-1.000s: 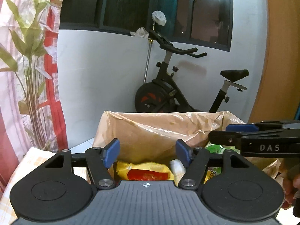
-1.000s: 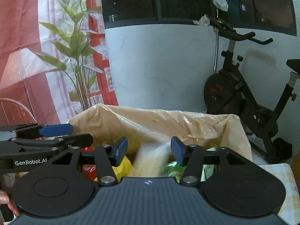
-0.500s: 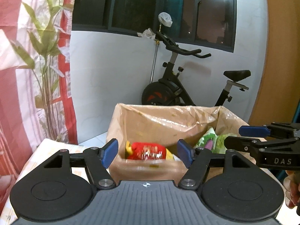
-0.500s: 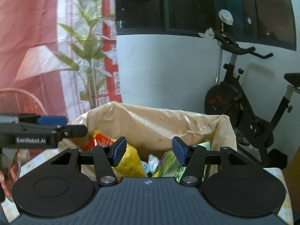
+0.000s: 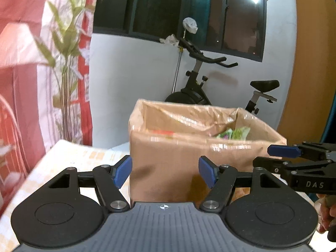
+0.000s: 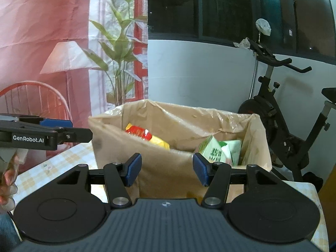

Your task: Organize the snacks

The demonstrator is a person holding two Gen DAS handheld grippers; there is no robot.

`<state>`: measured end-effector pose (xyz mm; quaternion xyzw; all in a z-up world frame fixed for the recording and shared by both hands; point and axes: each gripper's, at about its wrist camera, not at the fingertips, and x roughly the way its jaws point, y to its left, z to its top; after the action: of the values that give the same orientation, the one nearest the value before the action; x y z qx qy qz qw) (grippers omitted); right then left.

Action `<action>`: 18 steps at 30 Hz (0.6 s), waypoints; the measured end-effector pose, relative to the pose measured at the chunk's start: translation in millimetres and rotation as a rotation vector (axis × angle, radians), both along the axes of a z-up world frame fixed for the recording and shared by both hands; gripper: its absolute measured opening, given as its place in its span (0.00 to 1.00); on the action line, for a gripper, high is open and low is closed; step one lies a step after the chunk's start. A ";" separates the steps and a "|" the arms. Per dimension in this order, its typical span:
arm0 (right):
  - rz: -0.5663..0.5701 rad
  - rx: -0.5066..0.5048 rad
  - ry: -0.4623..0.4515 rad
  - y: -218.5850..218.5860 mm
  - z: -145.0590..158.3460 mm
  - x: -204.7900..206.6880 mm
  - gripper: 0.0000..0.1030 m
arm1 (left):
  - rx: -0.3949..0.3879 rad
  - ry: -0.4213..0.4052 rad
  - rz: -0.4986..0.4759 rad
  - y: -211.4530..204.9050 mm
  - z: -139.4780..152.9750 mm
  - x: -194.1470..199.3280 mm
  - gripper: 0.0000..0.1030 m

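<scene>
A cardboard box (image 6: 168,168) lined with a thin plastic bag (image 6: 235,121) stands on a table covered with a checked cloth (image 6: 69,157). The snacks sit inside it: a red and yellow packet (image 6: 147,136) leans against the left inner wall, and green and white cartons (image 6: 220,150) are bunched in the right corner. From the left camera only the tops of the green cartons (image 5: 235,133) and a blurred strip of red show above the box's near wall (image 5: 168,163).

Both grippers hang in front of the box, side by side, pointing at it and slightly downward. The left gripper (image 5: 165,171) has its blue pads (image 5: 122,172) spread apart with nothing between them; only the box's front face shows through the gap. The right gripper (image 6: 167,170) is likewise released and empty, its pads (image 6: 199,171) apart and clear of the box. Each gripper also shows at the edge of the other's view, side on, with part of a hand (image 6: 8,180) gripping the handle below it.

Behind the table an exercise bike (image 6: 279,113) stands against a pale wall under a dark window (image 5: 178,8), and a red curtain (image 6: 42,31) printed with a plant and a lamp hangs to the left.
</scene>
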<state>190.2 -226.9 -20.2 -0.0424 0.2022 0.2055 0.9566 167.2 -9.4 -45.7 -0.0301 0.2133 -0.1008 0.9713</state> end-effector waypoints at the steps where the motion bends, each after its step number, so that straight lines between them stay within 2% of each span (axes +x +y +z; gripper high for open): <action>1: 0.003 0.002 0.000 -1.0 -2.3 -3.1 0.56 | -0.004 0.012 0.003 0.3 -4.3 -1.8 0.70; 11: -0.017 0.043 0.057 -26.6 -42.2 -20.1 0.56 | -0.026 0.149 0.008 -1.4 -54.2 -4.7 0.70; 18: -0.058 0.037 0.114 -47.1 -75.2 -26.3 0.56 | -0.031 0.260 -0.048 -19.1 -90.3 -0.2 0.70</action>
<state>164.0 -274.0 -95.4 -0.0070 0.2535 0.1834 0.9498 167.0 -28.5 -136.0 -0.0530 0.3364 -0.1224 0.9322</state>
